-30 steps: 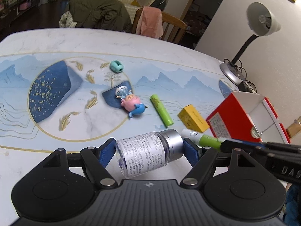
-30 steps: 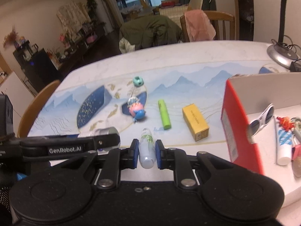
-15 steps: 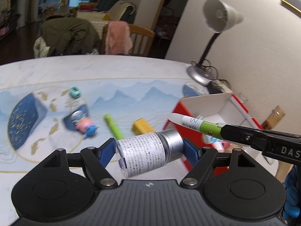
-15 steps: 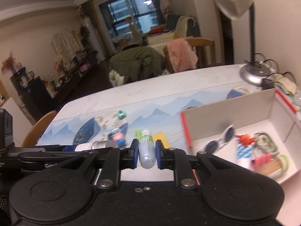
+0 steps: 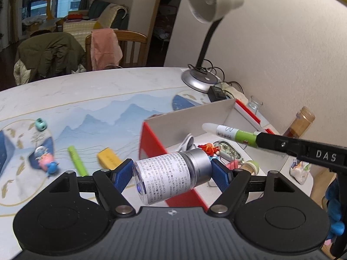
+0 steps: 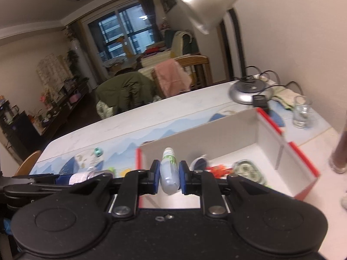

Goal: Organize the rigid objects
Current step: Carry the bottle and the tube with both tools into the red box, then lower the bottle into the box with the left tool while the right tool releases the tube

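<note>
My left gripper point(image 5: 172, 174) is shut on a clear bottle point(image 5: 171, 176) with a printed label and a silver cap, held sideways above the near red wall of the box point(image 5: 151, 138). My right gripper point(image 6: 169, 176) is shut on a small white tube with a green band point(image 6: 169, 169), which points over the box's white interior point(image 6: 245, 149). In the left wrist view that tube point(image 5: 229, 133) sticks out of the right gripper's black fingers point(image 5: 282, 144) above the box. Sunglasses point(image 5: 187, 142), a red figure point(image 5: 207, 147) and other small items lie inside the box.
On the patterned mat lie a green marker point(image 5: 77, 160), a yellow box point(image 5: 108, 157), a pink and blue toy point(image 5: 47, 162) and a teal sharpener point(image 5: 41, 124). A desk lamp point(image 5: 201, 43), a glass point(image 6: 301, 112), a brown jar point(image 5: 300, 122) and the wall stand behind the box.
Both grippers have swung right and a little up, from over the mat to above the red and white box, each keeping its grip. The loose items now sit at the left.
</note>
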`<action>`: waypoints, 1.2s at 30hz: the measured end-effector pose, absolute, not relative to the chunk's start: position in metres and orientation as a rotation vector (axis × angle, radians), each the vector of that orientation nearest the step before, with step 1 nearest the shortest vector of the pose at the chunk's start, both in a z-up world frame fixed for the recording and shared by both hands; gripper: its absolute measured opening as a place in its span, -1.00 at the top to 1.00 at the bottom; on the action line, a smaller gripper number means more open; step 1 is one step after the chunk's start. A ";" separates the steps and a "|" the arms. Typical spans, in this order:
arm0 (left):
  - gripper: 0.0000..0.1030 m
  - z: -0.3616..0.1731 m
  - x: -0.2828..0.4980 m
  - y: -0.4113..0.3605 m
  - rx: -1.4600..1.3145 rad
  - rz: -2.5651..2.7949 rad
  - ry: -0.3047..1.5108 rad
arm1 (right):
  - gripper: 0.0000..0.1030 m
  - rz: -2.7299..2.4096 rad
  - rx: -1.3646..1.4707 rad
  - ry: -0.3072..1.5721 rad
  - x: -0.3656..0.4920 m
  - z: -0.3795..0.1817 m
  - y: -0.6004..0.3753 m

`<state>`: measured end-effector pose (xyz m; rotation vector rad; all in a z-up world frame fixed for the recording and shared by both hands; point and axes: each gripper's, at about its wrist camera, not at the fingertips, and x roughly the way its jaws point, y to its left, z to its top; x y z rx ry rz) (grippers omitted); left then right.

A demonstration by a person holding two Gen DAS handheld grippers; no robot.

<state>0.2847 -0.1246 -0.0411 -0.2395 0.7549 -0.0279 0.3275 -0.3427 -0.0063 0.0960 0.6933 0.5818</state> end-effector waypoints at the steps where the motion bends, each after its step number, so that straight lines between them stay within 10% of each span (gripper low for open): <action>1: -0.49 -0.043 0.289 -0.129 -0.235 -0.028 0.761 | 0.67 0.574 0.101 0.693 0.331 -0.007 -0.351; 36: -0.49 -0.119 0.422 -0.230 0.062 0.018 0.998 | 0.67 0.514 -0.097 0.809 0.421 -0.082 -0.387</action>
